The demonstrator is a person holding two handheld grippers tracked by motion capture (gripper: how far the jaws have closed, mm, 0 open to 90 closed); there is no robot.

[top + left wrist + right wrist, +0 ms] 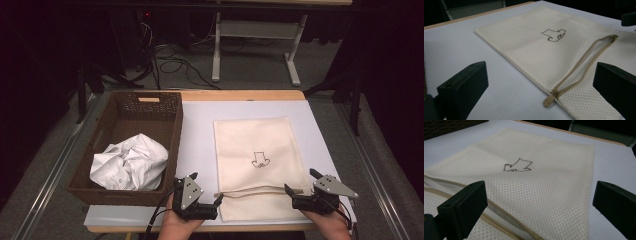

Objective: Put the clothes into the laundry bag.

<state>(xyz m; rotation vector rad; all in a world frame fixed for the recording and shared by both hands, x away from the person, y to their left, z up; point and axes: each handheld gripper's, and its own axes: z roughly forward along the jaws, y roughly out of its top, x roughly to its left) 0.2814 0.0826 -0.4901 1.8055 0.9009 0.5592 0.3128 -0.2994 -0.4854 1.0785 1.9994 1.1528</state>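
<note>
High view: tongs [206, 188] agape, level.

Both hands come in at the worktop's near edge. The left tool [206, 189] and right tool [299, 181] sit low, jaws spread wide, gripping nothing, pointing toward the far edge.

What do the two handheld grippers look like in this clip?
Both the left gripper and the right gripper are black, with two blocky jaws. Each carries a grey three-cornered plate dotted with small holes. A black cable trails from the left gripper. No sleeves reach the hands.
</note>
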